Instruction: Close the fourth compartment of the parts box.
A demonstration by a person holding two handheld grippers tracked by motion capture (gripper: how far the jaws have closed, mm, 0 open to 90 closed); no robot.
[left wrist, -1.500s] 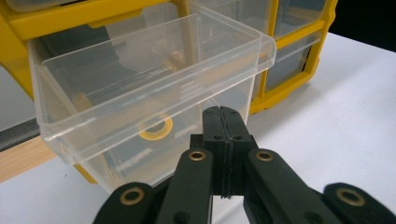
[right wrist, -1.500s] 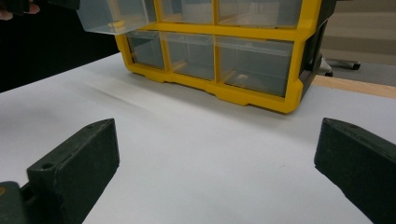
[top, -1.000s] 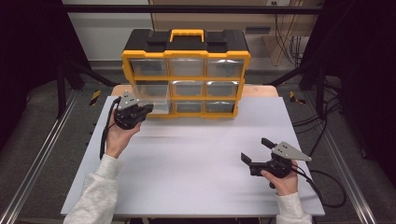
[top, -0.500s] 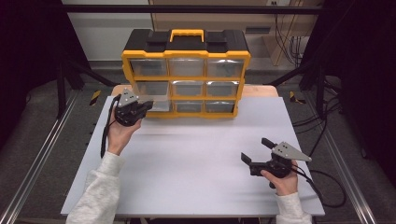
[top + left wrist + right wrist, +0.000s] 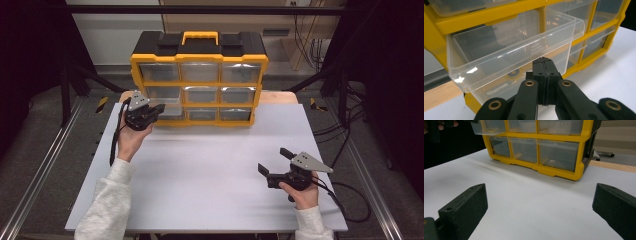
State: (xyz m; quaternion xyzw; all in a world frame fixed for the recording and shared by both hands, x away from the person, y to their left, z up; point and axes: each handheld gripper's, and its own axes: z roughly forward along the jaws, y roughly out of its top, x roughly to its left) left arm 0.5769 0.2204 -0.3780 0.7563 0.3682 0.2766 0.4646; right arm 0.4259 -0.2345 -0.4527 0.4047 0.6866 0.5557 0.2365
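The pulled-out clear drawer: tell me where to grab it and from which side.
Take the clear drawer by its front lip, coming straight at the front of the yellow organizer. The lip juts out past the frame as a thin edge jaws could pinch from above and below. The left gripper sits shut just beneath it.

The clear plastic pulled-out drawer (image 5: 509, 47) blurs whatever lies inside; the yellow-framed drawer cabinet (image 5: 454, 22) runs past the frame's top edge

Even overhead light brightened the pale grey worktop (image 5: 210, 175); surroundings stayed dark. Glare glinted on the clear plastic drawer (image 5: 509, 50). Nearest black claw parts looked soft.
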